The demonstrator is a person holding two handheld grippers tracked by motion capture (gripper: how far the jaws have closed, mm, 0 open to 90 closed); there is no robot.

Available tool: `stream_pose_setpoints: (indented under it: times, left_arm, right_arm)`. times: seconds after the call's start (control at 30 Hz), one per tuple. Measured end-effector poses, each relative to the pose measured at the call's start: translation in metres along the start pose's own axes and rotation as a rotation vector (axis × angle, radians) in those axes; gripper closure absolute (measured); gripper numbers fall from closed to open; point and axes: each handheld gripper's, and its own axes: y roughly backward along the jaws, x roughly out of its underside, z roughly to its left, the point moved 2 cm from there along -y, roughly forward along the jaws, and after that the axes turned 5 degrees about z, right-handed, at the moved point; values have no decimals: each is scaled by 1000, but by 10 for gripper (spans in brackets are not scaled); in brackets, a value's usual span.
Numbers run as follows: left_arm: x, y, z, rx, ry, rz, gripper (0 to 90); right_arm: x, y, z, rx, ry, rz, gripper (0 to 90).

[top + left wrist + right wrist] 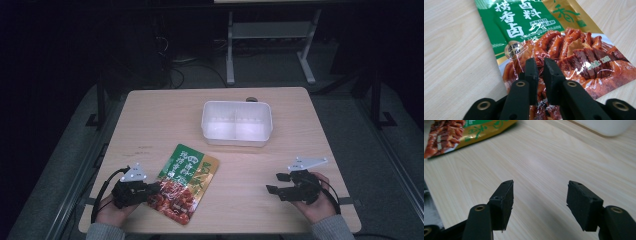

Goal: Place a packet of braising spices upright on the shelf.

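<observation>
In the high view, a white plastic container (237,123) sits at the upper centre of the wooden table (150,115); a divider splits it into two compartments, and both look empty. A green and gold food pouch (184,182) lies flat at the lower left of centre, its long axis running from the lower left corner up toward the upper right, green end farthest from the person. The left gripper (152,188) meets the pouch's lower left edge, while the right gripper (276,183) sits at the lower right, well apart from the pouch, its jaws spread.

In the left gripper view, the pouch (564,47) fills the centre and right, and the left gripper (540,65) has its jaws pinched nearly together on the pouch's glossy edge, the film wrinkling between them.

In the right gripper view, the right gripper (540,192) holds its jaws wide apart over bare table, gripping nothing. The pouch (461,131) lies in the upper left corner, and the container's white rim (606,126) shows at the upper right.
</observation>
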Motion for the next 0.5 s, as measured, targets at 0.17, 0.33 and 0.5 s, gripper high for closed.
stream_pose_setpoints:
  times: [0.17,0.33,0.5]
  left_arm:
    - [0,-3,-2,7,-4,17,877]
    - [-1,-6,-3,10,-13,31,899]
    - [-2,-8,-3,15,-15,39,900]
  right_arm:
    - [-28,-7,9,-38,20,-1,384]
    - [-57,-20,19,-54,51,22,381]
    - [-86,-36,29,-71,75,62,381]
